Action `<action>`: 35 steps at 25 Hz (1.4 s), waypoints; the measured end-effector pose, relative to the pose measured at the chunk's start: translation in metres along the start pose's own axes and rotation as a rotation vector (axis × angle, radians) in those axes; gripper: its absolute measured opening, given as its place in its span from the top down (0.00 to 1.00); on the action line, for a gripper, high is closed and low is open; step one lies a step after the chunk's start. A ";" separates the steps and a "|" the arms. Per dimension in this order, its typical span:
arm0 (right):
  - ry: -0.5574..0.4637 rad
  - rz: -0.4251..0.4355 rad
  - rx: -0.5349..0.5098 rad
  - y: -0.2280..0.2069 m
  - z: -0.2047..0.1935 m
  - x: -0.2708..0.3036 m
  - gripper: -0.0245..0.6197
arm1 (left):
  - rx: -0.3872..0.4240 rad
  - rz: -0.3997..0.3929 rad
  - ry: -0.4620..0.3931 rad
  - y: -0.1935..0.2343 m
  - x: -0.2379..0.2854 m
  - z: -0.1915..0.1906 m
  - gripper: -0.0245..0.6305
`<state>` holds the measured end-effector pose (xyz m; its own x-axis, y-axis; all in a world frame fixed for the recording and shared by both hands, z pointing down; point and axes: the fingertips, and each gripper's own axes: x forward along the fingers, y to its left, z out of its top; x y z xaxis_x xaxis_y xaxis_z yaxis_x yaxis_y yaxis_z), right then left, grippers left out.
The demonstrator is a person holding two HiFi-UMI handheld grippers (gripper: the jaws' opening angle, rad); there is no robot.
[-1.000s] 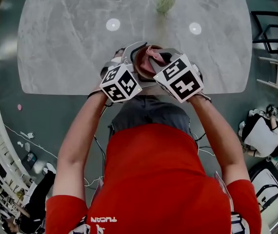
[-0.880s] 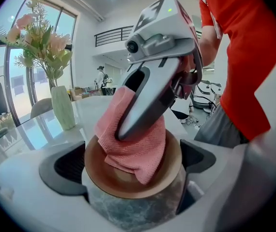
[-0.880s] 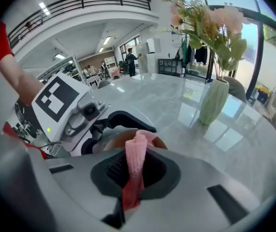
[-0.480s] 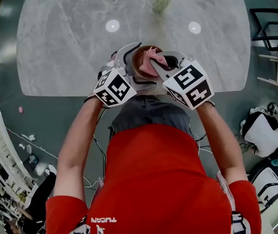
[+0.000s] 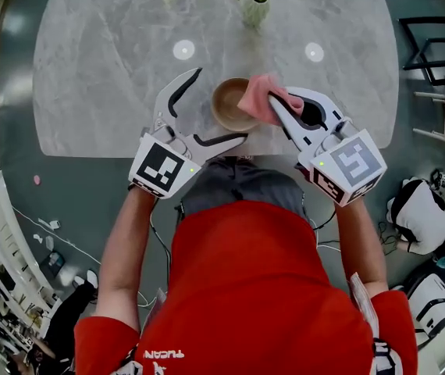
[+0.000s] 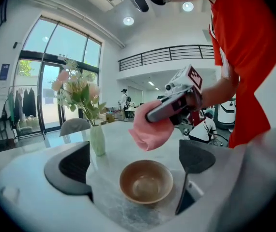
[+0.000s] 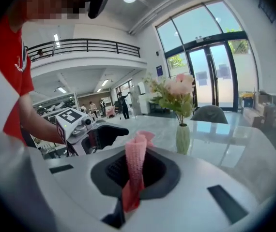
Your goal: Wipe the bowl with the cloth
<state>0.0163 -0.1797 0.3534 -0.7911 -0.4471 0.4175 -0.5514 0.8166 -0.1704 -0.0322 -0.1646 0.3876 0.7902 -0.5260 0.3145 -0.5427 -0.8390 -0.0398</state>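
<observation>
A brown bowl (image 5: 229, 105) stands upright on the marble table (image 5: 105, 76) near its front edge. My left gripper (image 5: 222, 104) is open, with one jaw on each side of the bowl and clear of it. In the left gripper view the empty bowl (image 6: 146, 181) lies between the spread jaws of that gripper (image 6: 135, 164). My right gripper (image 5: 274, 101) is shut on a pink cloth (image 5: 258, 100), which hangs just above the bowl's right rim. The right gripper view shows the cloth (image 7: 135, 170) pinched upright between the jaws.
A pale green vase (image 5: 254, 8) with flowers stands further back on the table, behind the bowl. Two round white discs (image 5: 183, 50) (image 5: 314, 51) are set in the tabletop. A dark chair frame (image 5: 435, 49) stands to the right of the table.
The left gripper has opened off the bowl and drawn back to the left. The right gripper has lifted the cloth out of the bowl and moved right. The bowl now rests on the table.
</observation>
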 end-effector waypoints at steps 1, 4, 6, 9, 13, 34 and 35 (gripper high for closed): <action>-0.026 -0.013 -0.002 -0.002 0.006 -0.006 0.95 | -0.009 0.021 -0.019 0.002 -0.004 0.009 0.09; -0.114 -0.051 -0.011 -0.003 0.024 -0.024 0.95 | -0.021 0.072 -0.065 0.004 -0.018 0.034 0.19; -0.178 -0.068 -0.027 -0.003 0.037 -0.036 0.95 | -0.031 0.095 -0.086 0.004 -0.026 0.046 0.26; -0.268 -0.086 -0.058 0.000 0.054 -0.054 0.95 | -0.036 0.122 -0.116 0.002 -0.037 0.061 0.35; -0.360 -0.107 -0.091 0.009 0.070 -0.073 0.95 | -0.031 0.182 -0.170 0.002 -0.055 0.080 0.51; -0.485 -0.162 -0.149 0.055 0.076 -0.123 0.95 | 0.016 0.326 -0.319 -0.012 -0.109 0.119 0.96; -0.483 -0.165 -0.150 0.055 0.076 -0.123 0.95 | 0.014 0.324 -0.323 -0.012 -0.109 0.119 0.96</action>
<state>0.0633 -0.1071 0.2246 -0.7482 -0.6625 -0.0366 -0.6631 0.7485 0.0074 -0.0778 -0.1138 0.2409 0.6298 -0.7762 -0.0280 -0.7743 -0.6246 -0.1011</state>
